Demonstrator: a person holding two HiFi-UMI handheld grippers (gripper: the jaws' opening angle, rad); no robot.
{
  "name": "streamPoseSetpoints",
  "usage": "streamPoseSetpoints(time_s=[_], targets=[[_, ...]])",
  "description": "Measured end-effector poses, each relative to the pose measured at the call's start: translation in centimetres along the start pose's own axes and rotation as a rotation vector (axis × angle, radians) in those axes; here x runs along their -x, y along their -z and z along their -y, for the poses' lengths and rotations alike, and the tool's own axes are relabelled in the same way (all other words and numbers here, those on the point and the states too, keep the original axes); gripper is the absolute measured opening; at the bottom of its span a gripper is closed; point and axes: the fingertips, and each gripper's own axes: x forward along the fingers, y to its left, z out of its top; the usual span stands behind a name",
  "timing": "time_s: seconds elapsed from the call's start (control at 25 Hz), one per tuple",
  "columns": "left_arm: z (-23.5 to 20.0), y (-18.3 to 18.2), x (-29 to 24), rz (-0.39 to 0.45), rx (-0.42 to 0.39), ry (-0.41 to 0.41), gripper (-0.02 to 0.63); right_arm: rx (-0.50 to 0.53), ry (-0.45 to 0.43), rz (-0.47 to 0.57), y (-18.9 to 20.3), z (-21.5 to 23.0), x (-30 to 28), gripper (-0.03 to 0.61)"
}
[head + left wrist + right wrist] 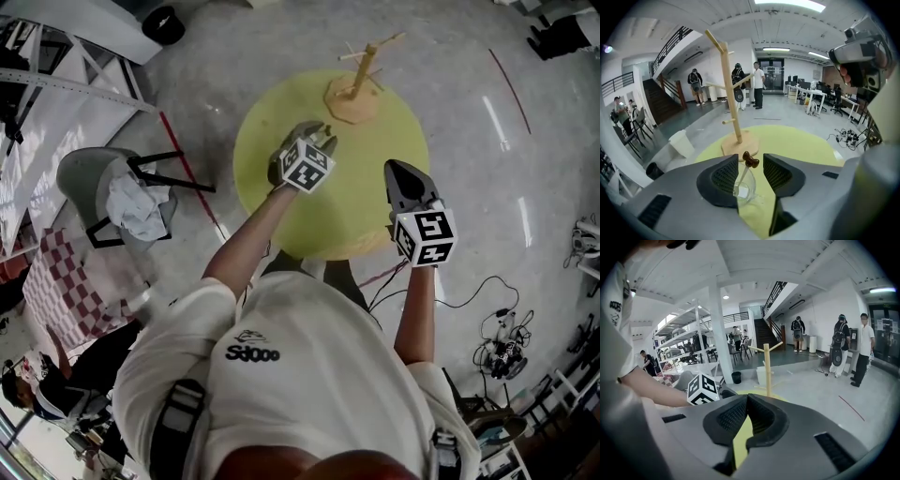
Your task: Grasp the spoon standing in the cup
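A clear glass cup (746, 191) stands on the round yellow table (801, 140). In it leans a pale-handled spoon (744, 176) topped with a brown bow. My left gripper (751, 163) is open, its jaws standing either side of the spoon's top without touching it. From the head view the left gripper (321, 141) hangs over the table's middle and hides the cup. My right gripper (746, 401) is shut with nothing in it, and the head view places it (398, 171) above the table's right part, apart from the cup.
A wooden peg rack (361, 89) stands at the table's far side, just behind the cup (736, 140). A grey chair with a cloth (122, 197) sits on the floor to the left. Cables (502, 342) lie at the right. Several people stand far off.
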Motion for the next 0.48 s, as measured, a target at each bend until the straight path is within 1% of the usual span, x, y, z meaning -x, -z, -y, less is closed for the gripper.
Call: streamPoseSetpoints(time_s=[0.08,0.24,0.48], targets=[[0.0,0.14,-0.5,-0.007,0.0,-0.003,0.175,-0.007,0.003,-0.007,0.23,0.41,0.19,0.015],[0.07,0.39,-1.04,-0.02,0.002,-0.016,0.123,-0.018,0.003,-0.012,0.47,0.59,0.5,0.017],[-0.15,0.2,-0.54,-0.012,0.016,-0.031,0.117,-0.014,0.002,-0.011,0.5,0.39,0.86,0.015]])
